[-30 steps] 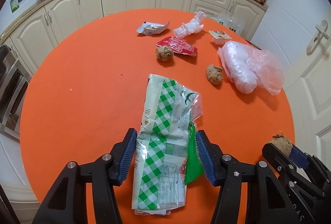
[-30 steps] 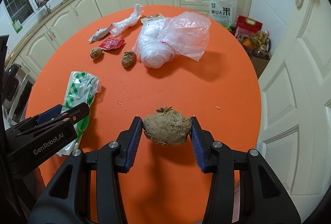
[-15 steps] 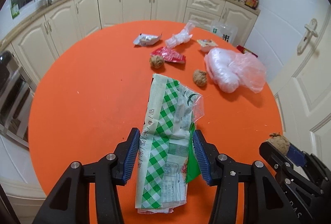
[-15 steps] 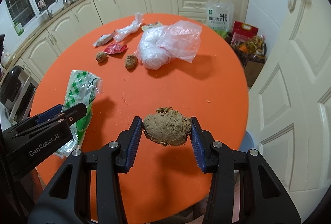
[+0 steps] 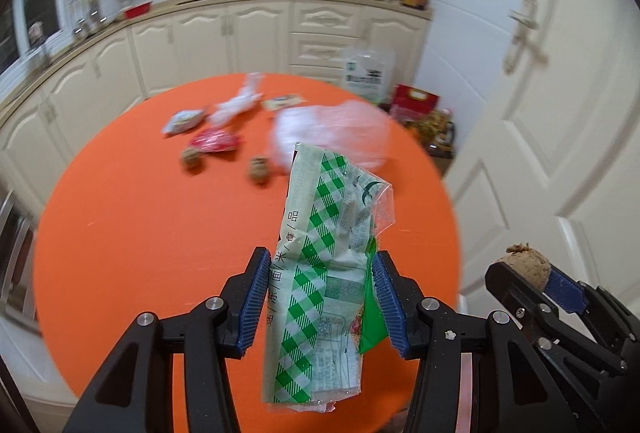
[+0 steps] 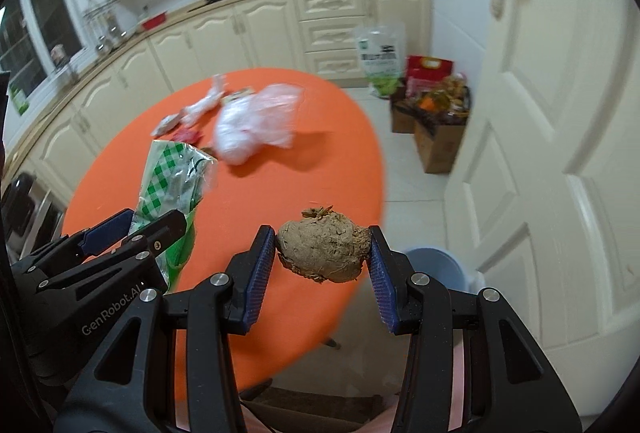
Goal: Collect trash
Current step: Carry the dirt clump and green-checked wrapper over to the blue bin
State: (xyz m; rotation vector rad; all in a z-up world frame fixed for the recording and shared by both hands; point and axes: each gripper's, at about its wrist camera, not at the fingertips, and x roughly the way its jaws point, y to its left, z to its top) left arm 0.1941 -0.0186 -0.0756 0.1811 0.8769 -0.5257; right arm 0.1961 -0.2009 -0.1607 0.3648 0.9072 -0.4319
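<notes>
My left gripper (image 5: 320,293) is shut on a green-and-white checked plastic wrapper (image 5: 324,253), lifted above the round orange table (image 5: 140,225). The same wrapper (image 6: 172,185) shows at the left of the right wrist view. My right gripper (image 6: 322,265) is shut on a brown crumpled lump (image 6: 324,251), held near the table's right edge; this lump (image 5: 526,267) also appears at the right of the left wrist view. On the table lie two small brown lumps (image 5: 191,157) (image 5: 260,169), a red wrapper (image 5: 214,143), a white packet (image 5: 184,121) and a crumpled clear plastic bag (image 5: 332,131).
A grey-blue bin (image 6: 436,267) stands on the floor below my right gripper, beside a white door (image 6: 540,153). Cardboard boxes with goods (image 6: 436,121) and a rice bag (image 6: 378,57) sit on the floor beyond the table. Cream cabinets (image 5: 200,41) line the back wall.
Both grippers rose and drew back to the right with their loads. The wrapper left the table top. The floor and the bin came into the right wrist view.
</notes>
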